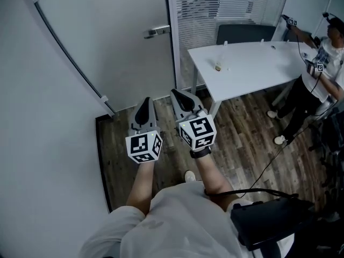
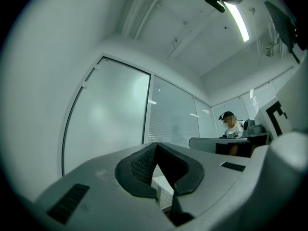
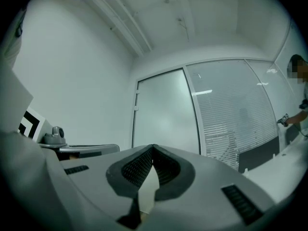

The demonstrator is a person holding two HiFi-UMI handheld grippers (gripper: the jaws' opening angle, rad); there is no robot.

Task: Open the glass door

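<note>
Pale shirt cloth (image 1: 177, 224) and a black box (image 1: 269, 219) at my waist fill the bottom of the head view, with my two forearms reaching out above them. Both tongs are clenched on nothing. The left gripper (image 1: 145, 102) has its ribbed pads pressed tip to tip in the left gripper view (image 2: 155, 146), and the right gripper (image 1: 179, 95) shows the same in the right gripper view (image 3: 153, 148). They are held side by side, close together and apart from everything else, each with its marker cube towards me.

Under them runs a dark wood-plank floor (image 1: 242, 128), crossed by a thin black cable (image 1: 277, 152). To my left stands a plain white wall (image 1: 43, 144).

Ahead is the frosted glass door (image 1: 107, 31), set in its dark frame and closed as far as I can tell. Its metal lever handle (image 1: 157, 31) sits at the right edge, well beyond both grippers. Right of the door a glass partition is lined with slatted blinds (image 1: 226, 4).

A white table (image 1: 258, 63) stands before the partition with a small object (image 1: 218, 66) on it that I cannot make out. A dark chair (image 1: 244, 34) is behind the table. Another person (image 1: 320, 79) stands at the table's far end. A long ceiling light (image 2: 238, 20) shows overhead in the left gripper view.
</note>
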